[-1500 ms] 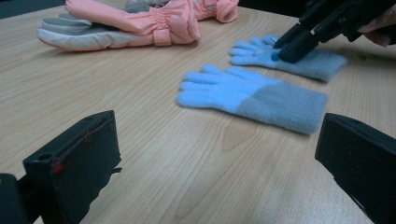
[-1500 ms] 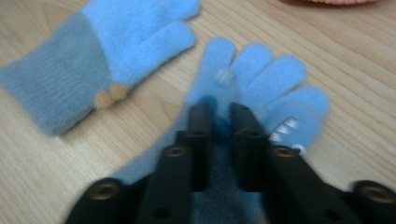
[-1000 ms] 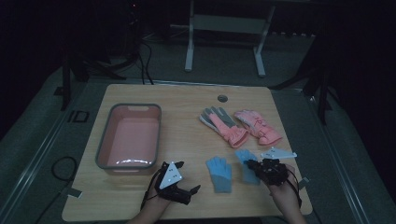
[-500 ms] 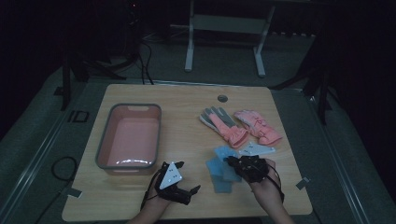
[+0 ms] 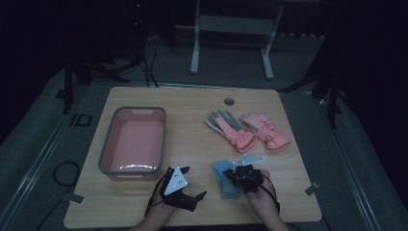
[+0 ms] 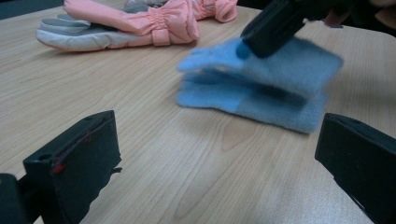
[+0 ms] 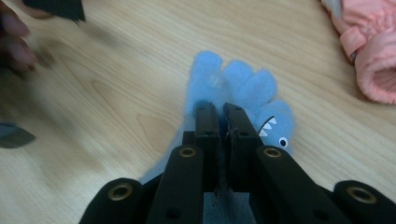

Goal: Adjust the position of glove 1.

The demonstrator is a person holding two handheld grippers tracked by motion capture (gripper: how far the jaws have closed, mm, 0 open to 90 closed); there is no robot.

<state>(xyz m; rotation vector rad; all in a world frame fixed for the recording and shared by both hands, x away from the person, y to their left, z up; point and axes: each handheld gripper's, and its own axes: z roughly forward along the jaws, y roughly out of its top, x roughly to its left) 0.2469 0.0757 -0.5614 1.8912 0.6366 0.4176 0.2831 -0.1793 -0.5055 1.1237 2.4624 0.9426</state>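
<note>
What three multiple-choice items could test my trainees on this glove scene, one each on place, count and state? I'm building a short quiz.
1. The pink tub sits where in the high view?
A. left of the gloves
B. right of the gloves
C. on the floor

2. How many pink gloves lie on the table?
A. one
B. two
C. four

3. The right gripper is:
A. wide open
B. shut on the upper blue glove
C. in the tub

Key: A, tub lies at table's left; B, a pair lies side by side; B, jaws pinch blue fleece.
</note>
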